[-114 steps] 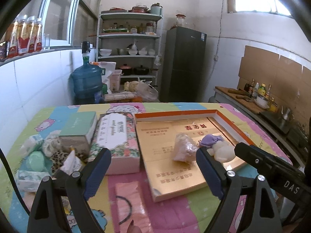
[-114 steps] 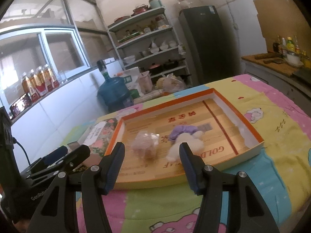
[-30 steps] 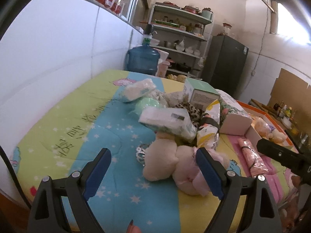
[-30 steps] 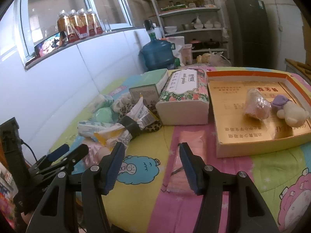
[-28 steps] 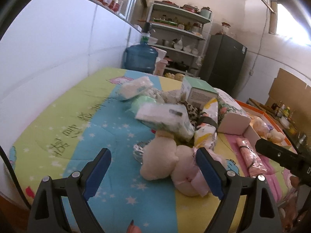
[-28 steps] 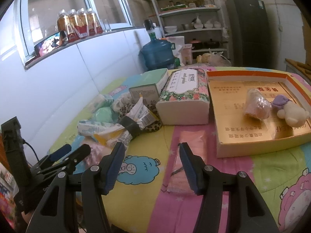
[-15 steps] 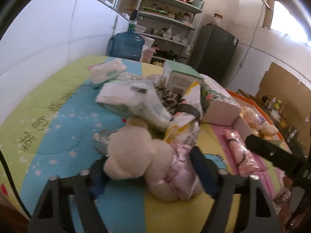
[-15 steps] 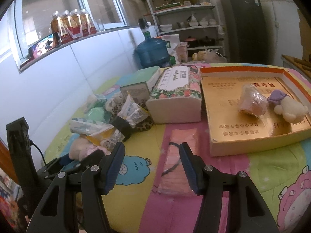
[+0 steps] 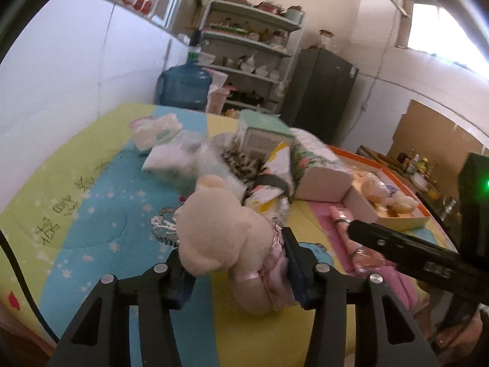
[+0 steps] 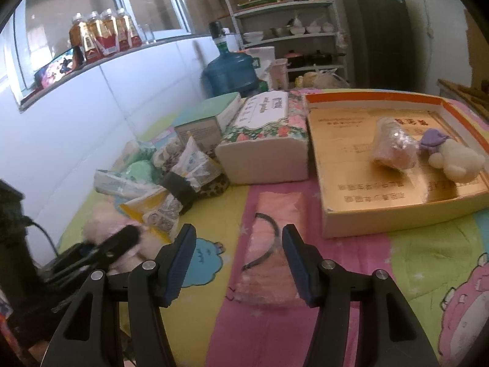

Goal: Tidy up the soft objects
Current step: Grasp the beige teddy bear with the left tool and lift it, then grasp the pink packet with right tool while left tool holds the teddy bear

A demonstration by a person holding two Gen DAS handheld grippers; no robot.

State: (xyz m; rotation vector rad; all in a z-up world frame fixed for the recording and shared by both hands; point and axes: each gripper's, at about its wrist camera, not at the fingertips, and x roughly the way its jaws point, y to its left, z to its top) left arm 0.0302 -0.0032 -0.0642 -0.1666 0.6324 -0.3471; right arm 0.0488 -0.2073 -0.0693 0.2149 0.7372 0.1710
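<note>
Cream plush, dressed in a pink skirt: the teddy bear lies on the table at the near edge of the heap of packets, and the left gripper is closing its jaws around it, the pads already pressing into the bear's head on one side and the skirt on the other. The right gripper hangs with its jaws apart and empty above the flat pink packet, near the shallow orange-rimmed box, where a wrapped soft bundle and a small white toy with a purple cap already lie. To my eye the bear belongs in that box next. The grip sits across head and skirt rather than the firmer middle, so I would let the jaws squeeze well into the stuffing before lifting; plush gives and can slide out. Lift straight up to clear the yellow snack bag just behind, then carry it across over the floral tissue pack, keeping clear of the right gripper.
</note>
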